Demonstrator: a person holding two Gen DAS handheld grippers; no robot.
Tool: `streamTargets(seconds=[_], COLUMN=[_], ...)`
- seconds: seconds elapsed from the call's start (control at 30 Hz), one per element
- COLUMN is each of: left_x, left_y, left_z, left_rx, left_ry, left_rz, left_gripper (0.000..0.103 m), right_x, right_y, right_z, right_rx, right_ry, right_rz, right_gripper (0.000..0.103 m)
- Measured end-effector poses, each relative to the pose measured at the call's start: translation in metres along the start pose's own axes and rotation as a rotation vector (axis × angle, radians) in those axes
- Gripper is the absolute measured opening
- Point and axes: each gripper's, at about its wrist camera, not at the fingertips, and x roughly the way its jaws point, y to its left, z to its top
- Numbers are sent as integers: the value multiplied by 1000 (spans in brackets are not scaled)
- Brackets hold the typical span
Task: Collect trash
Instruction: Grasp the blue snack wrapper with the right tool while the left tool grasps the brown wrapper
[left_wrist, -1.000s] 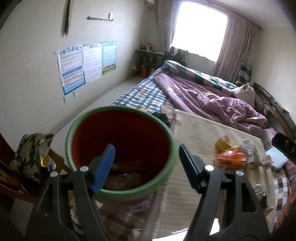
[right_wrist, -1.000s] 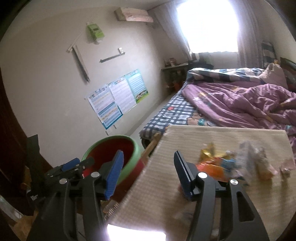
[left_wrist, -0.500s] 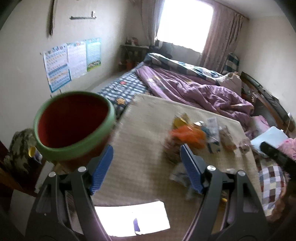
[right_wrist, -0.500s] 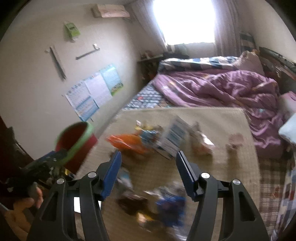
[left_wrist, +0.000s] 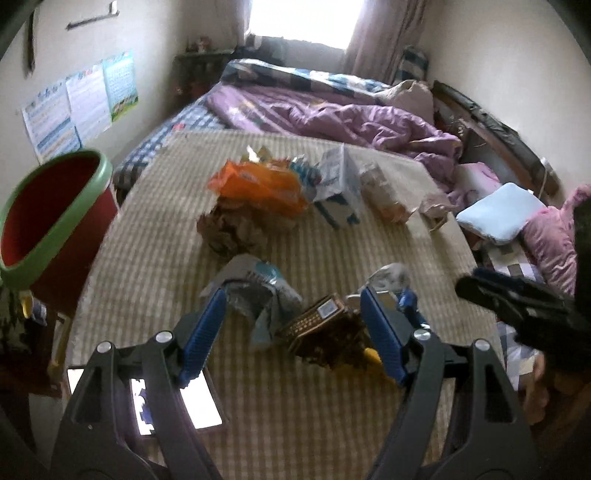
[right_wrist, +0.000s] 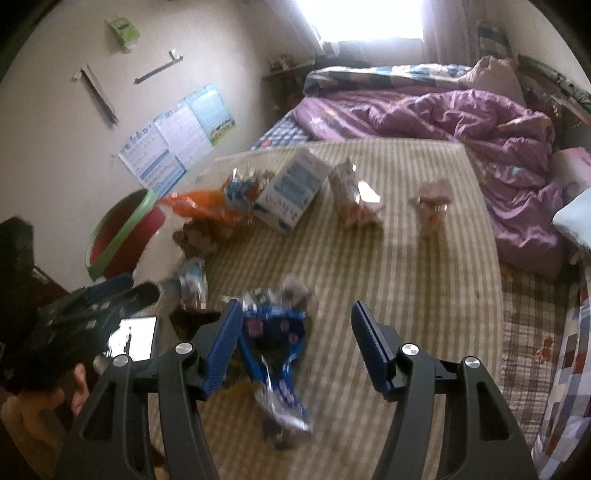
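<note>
Trash lies on a striped mat (left_wrist: 155, 206) laid over the bed. My left gripper (left_wrist: 291, 328) is open above a silver-blue wrapper (left_wrist: 255, 291) and a brown wrapper (left_wrist: 325, 328), touching neither. My right gripper (right_wrist: 297, 343) is open too, with a blue wrapper (right_wrist: 273, 332) under it beside the left finger. Farther back lie an orange bag (left_wrist: 258, 184), a white-blue carton (left_wrist: 340, 192), crumpled brown paper (left_wrist: 229, 229) and a clear snack bag (right_wrist: 354, 199). A red bin with a green rim (left_wrist: 55, 210) stands off the mat's left edge.
A lit phone (left_wrist: 199, 402) lies at the mat's near edge. A purple quilt (left_wrist: 351, 122) covers the bed behind the mat, with a light blue pillow (left_wrist: 502, 214) at the right. A small pinkish wrapper (right_wrist: 432, 206) sits apart at the right. Posters (right_wrist: 177, 140) hang on the left wall.
Both views have swung from the bin to the trash on the mat. Both grippers have come down closer to the near wrappers and stay open.
</note>
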Motion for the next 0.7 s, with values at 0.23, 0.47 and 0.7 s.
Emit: streamTargets(seconds=[0.23, 0.47, 0.7], left_x=[3, 6, 8], left_y=[8, 3, -15], left_z=[2, -1, -1], left_rx=[-48, -41, 28], left_ry=[14, 25, 40], left_rz=[-17, -44, -99], left_gripper=[72, 72, 68], right_x=[15, 29, 8], right_y=[0, 0, -7], right_z=[-22, -30, -8], right_rx=[-29, -29, -9], right_ry=[116, 213, 101], right_rz=[48, 96, 92], right_gripper=[60, 27, 22])
